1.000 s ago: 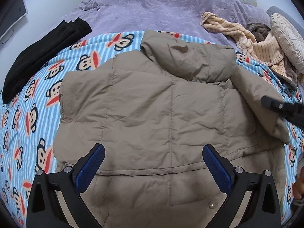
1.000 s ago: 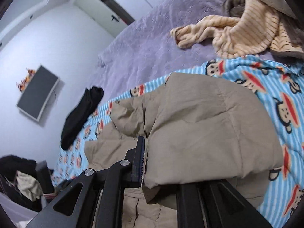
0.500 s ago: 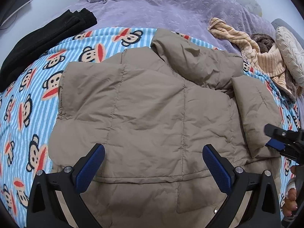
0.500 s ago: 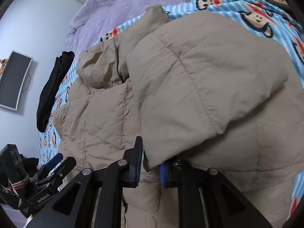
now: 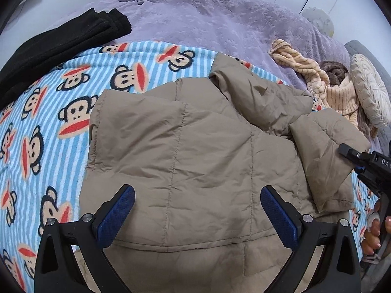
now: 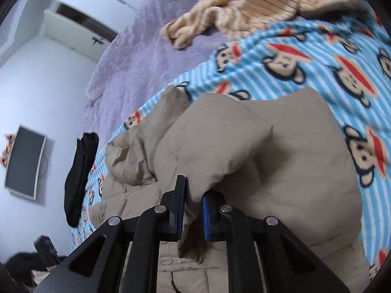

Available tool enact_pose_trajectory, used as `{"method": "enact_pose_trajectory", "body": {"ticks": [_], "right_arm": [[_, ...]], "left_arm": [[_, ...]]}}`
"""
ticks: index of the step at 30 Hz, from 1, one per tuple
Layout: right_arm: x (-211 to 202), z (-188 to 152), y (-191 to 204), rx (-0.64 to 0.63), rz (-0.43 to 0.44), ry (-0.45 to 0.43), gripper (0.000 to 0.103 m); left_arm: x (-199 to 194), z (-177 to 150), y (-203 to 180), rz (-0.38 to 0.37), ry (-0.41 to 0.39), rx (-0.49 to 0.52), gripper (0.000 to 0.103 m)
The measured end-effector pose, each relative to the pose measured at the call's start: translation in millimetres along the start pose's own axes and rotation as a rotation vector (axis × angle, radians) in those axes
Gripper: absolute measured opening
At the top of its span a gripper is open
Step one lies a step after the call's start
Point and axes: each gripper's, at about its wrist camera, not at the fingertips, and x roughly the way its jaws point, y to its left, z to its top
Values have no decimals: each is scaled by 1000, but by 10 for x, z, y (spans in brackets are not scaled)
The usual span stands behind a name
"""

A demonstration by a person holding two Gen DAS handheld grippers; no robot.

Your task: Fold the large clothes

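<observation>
Where jacket (image 5: 195, 161) lies: monkey blanket (image 5: 48, 127) | left hand-held gripper (image 5: 198, 214) spread | right hand-held gripper (image 6: 193, 210) pinching jacket

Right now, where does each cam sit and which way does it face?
Left wrist: on the left tongs, open, angled down at the tan puffer jacket; a hand shows at right.
Right wrist: on the right tongs, pinching the jacket's sleeve, facing the wall monitor.
Shared: jacket, monkey-print blanket, black garment.
</observation>
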Motion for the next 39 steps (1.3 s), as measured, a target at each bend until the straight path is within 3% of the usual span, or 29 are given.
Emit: {"method": "enact_pose_trajectory", "body": {"ticks": [7,15,16,18,20,21,24,27,33,34,35,36,37,39], "right_arm": [[324,-391,872,-340,15,75,14],[684,-974,1163,-564,-46,220,15],[706,-1013,1176,-581,-64,234,19],[709,-1072,1175,-597,-67,250,36],[660,-1085,1145,-589,-59,243,71],[621,-1089,1122,-583,-54,237,73],[531,-1075,1013,-563,-63,250,73],[386,-1043,768,-507,-81,257,73],[32,-863,-169,-150,-68,269,73],[-22,-824,-347,-78,-57,266,73],[-76,-785,-503,-13,-47,256,73],[-133,-752,-628,40,-34,241,73],[-191,-706,-739,87,-21,219,73],[-293,-607,-915,163,-9,166,73]], "left_arm": [[-10,19,206,-188,21,-134,103],[93,92,70,-416,61,-160,103],[118,97,51,-441,71,-169,103],[173,115,20,-496,92,-194,103],[230,131,-14,-556,108,-215,103],[264,145,-42,-574,115,-220,103],[380,173,-143,-546,133,-198,103],[530,187,-250,-469,158,-159,103],[653,232,-468,-384,145,-100,101],[651,236,-485,-368,135,-82,84],[660,243,-521,-343,139,-59,58],[681,244,-546,-317,153,-40,43],[689,242,-548,-306,163,-33,13],[606,228,-515,-310,145,-43,11]]}}
